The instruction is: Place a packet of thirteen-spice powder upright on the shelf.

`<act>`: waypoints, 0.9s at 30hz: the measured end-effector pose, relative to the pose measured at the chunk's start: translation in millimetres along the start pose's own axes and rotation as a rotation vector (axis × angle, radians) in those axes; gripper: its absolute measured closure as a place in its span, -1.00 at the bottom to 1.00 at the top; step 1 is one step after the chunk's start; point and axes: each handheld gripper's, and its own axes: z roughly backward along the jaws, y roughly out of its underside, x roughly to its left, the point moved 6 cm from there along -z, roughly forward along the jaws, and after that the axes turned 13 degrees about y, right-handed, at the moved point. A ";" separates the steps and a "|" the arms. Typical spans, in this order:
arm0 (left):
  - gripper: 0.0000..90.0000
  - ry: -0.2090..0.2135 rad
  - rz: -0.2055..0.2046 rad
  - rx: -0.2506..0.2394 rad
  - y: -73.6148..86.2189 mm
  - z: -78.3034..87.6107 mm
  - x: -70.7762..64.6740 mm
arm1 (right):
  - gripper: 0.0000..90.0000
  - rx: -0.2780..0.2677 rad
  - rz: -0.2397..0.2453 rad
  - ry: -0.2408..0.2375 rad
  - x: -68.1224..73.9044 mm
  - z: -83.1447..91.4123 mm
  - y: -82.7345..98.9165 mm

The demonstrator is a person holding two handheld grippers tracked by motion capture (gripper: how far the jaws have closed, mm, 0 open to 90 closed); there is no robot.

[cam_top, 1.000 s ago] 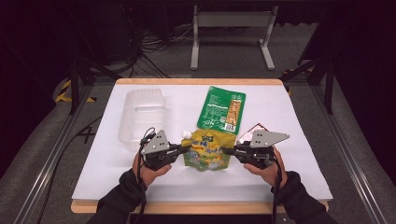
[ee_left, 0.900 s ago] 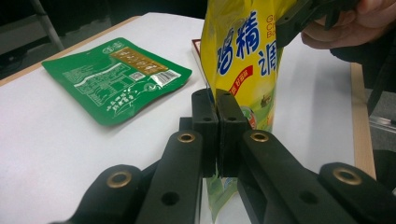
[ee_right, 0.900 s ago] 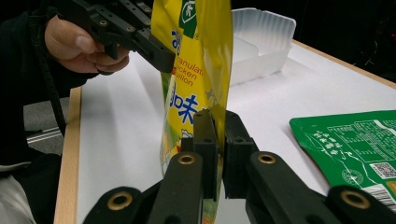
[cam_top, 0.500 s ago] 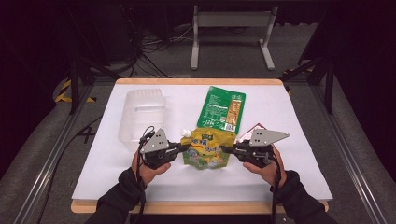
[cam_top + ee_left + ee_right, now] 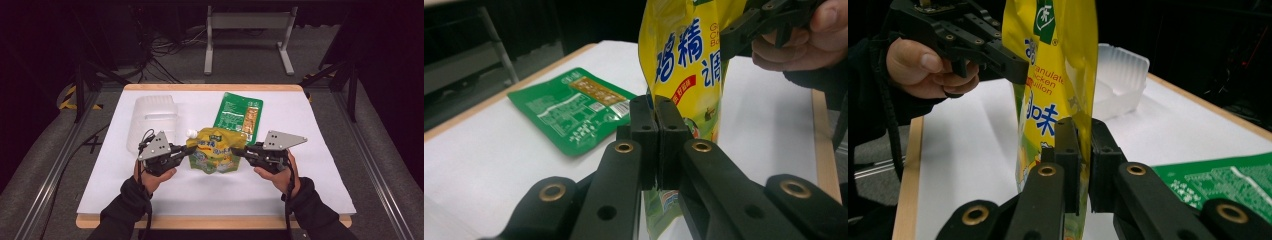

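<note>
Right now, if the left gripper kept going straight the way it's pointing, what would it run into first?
The left gripper is already shut on the yellow pouch, so the pouch comes first. Beyond it, roughly in line, sits the right gripper clamped on the pouch's other edge, though depth is hard to judge.

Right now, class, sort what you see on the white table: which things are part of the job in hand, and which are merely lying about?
In the job:
- yellow stand-up pouch with white spout
- left gripper, shut on its one edge
- right gripper, shut on the opposite edge

Lying about:
- flat green foil packet
- clear plastic tub
</note>
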 end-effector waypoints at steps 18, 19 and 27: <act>0.97 -0.191 -0.037 -0.063 -15.6 56.2 39.3 | 0.91 -0.082 -0.009 0.014 10.5 -59.1 -47.2; 0.97 -0.202 -0.035 -0.068 -14.8 58.3 42.6 | 0.91 -0.085 -0.009 0.010 10.9 -63.5 -48.7; 0.97 -0.282 0.000 -0.087 -5.2 80.3 59.5 | 0.92 -0.088 -0.008 -0.016 16.8 -97.9 -58.4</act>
